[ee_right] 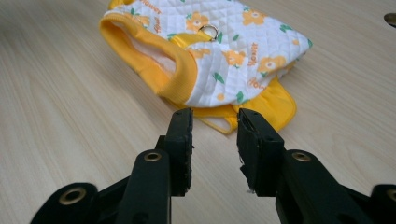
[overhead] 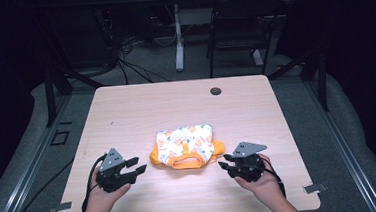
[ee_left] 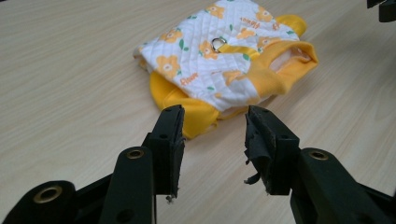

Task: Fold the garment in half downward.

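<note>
Folded white quilted pet vest, orange flowers, yellow trim, lies on pale wood worktop. Left gripper and right gripper: fingers spread, empty. Risk: snagging top layer only (metal ring exposed) undoes fold.

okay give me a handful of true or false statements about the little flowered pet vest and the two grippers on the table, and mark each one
1. The quilted pet vest lies flat on the wooden table. True.
2. The left gripper clamps the vest's yellow trim. False: its jaws stand open, apart from the vest.
3. The right gripper is open with nothing between its jaws. True.
4. The vest is plain blue. False: white with orange flowers and yellow trim.
5. A metal ring sits on the vest. True.
</note>
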Available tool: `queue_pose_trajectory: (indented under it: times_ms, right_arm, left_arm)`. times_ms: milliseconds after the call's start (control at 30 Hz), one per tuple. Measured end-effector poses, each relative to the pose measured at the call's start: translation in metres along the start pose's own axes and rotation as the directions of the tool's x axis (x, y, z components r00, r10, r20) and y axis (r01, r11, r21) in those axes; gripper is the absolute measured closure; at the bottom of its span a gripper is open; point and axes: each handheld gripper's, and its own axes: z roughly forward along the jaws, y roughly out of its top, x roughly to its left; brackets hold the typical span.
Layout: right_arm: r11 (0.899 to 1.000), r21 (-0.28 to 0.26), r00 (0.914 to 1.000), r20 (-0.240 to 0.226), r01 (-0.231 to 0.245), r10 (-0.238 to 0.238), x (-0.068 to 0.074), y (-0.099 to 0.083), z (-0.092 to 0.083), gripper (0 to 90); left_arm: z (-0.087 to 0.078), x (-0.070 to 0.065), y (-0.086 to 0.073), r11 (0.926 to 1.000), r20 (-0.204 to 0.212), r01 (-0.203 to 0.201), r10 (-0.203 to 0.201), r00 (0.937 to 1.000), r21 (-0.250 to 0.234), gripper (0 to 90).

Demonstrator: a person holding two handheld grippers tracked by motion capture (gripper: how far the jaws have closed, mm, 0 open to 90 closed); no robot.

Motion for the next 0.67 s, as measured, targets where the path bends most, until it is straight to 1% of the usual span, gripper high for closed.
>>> queue_pose_trajectory:
  times_ms: [33, 67, 100, 133, 167, 200, 333, 367, 400, 433, 500, 600, 633, 667]
  right_arm:
    - [1.0, 0.003, 0.9999, 0.011, -0.002, 0.002, 0.0, -0.005, -0.002, 65.2]
    - [1.0, 0.003, 0.9999, 0.011, -0.002, 0.002, 0.0, -0.005, -0.002, 65.2]
    - [1.0, 0.006, 0.9999, 0.014, -0.006, 0.006, 0.0, -0.009, -0.002, 65.0]
    - [1.0, 0.007, 0.9998, 0.019, -0.008, 0.008, -0.001, -0.011, -0.002, 65.0]
    - [1.0, 0.007, 0.9998, 0.019, -0.008, 0.008, -0.001, -0.011, -0.002, 65.0]
    - [1.0, 0.014, 0.9997, 0.023, -0.009, 0.008, -0.001, -0.013, -0.002, 65.0]
    - [1.0, 0.011, 0.9993, 0.026, -0.026, 0.026, -0.004, -0.021, 0.0, 64.9]
    - [0.999, 0.015, 0.999, 0.021, -0.04, 0.039, -0.005, -0.026, 0.003, 64.9]
    - [0.999, 0.013, 0.9987, 0.019, -0.046, 0.046, -0.005, -0.027, 0.004, 65.0]
    - [0.999, 0.013, 0.9987, 0.019, -0.046, 0.046, -0.005, -0.027, 0.004, 65.0]
    - [0.998, 0.025, 0.9984, 0.02, -0.053, 0.053, -0.006, -0.032, 0.008, 64.9]
    - [0.998, 0.025, 0.9982, 0.025, -0.055, 0.054, -0.006, -0.035, 0.01, 64.5]
    - [0.999, 0.025, 0.9983, 0.035, -0.047, 0.046, -0.005, -0.036, 0.011, 64.2]
    - [0.999, 0.025, 0.9983, 0.035, -0.047, 0.046, -0.005, -0.036, 0.011, 64.2]
  left_arm:
    - [-0.001, 0.001, -0.004, 1.0, -0.001, 0.009, -0.009, 1.0, -0.002, 56.7]
    - [-0.002, 0.001, -0.007, 0.9999, 0.001, 0.015, -0.015, 0.9999, -0.002, 56.7]
    - [-0.003, 0.002, -0.014, 0.9994, 0.0, 0.035, -0.035, 0.9994, -0.001, 56.5]
    - [-0.003, 0.003, -0.018, 0.9992, -0.002, 0.041, -0.041, 0.9992, -0.003, 56.5]
    - [-0.003, 0.003, -0.018, 0.9992, -0.002, 0.041, -0.041, 0.9992, -0.003, 56.5]
    - [-0.003, 0.004, -0.021, 0.9989, -0.006, 0.046, -0.046, 0.9989, 0.001, 56.5]
    - [-0.003, 0.008, -0.028, 0.9983, -0.015, 0.057, -0.057, 0.9983, 0.005, 56.5]
    - [-0.003, 0.01, -0.031, 0.9969, -0.016, 0.079, -0.079, 0.9968, -0.003, 56.5]
    - [-0.002, 0.011, -0.033, 0.9957, -0.012, 0.092, -0.092, 0.9957, -0.008, 56.5]
    - [-0.002, 0.011, -0.033, 0.9957, -0.012, 0.092, -0.092, 0.9957, -0.008, 56.5]
    - [0.0, 0.015, -0.037, 0.9925, -0.008, 0.122, -0.122, 0.9925, -0.012, 56.3]
    - [0.001, 0.015, -0.04, 0.9918, -0.013, 0.127, -0.127, 0.9918, -0.008, 55.8]
    - [0.002, 0.014, -0.041, 0.9911, -0.013, 0.133, -0.133, 0.991, -0.008, 55.3]
    - [0.002, 0.014, -0.041, 0.9911, -0.013, 0.133, -0.133, 0.991, -0.008, 55.3]
